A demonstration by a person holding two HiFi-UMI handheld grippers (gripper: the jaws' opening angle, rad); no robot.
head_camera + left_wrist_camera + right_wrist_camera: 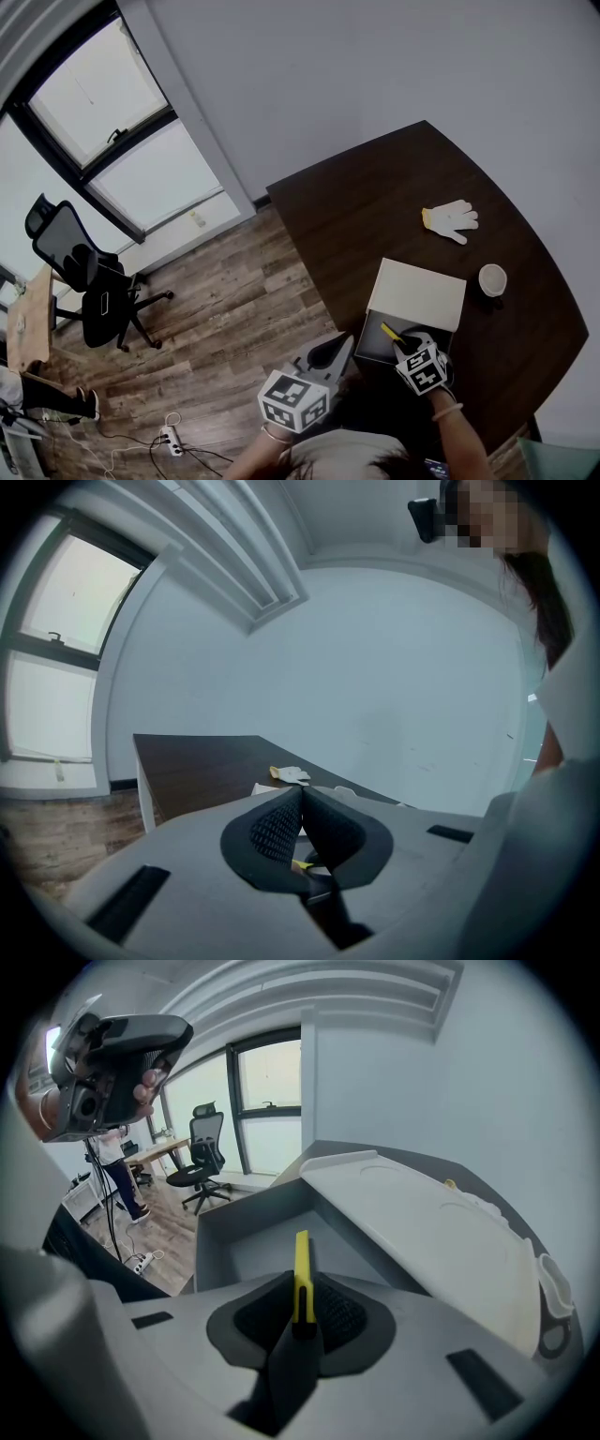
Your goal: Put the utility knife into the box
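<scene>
One utility knife (301, 1255) in right hand-held gripper (302, 1305), angled over box (246, 1246).

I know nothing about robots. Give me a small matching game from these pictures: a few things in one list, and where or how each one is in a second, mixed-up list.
Things:
1. utility knife
2. glove
3. left gripper
4. lid

States:
A. shut, with nothing between its jaws
B. resting right beside the open box
C. clamped in the right gripper, pointing into the box
D. lying on the dark table, away from the box

Pairs: 1-C, 2-D, 3-A, 4-B
</scene>
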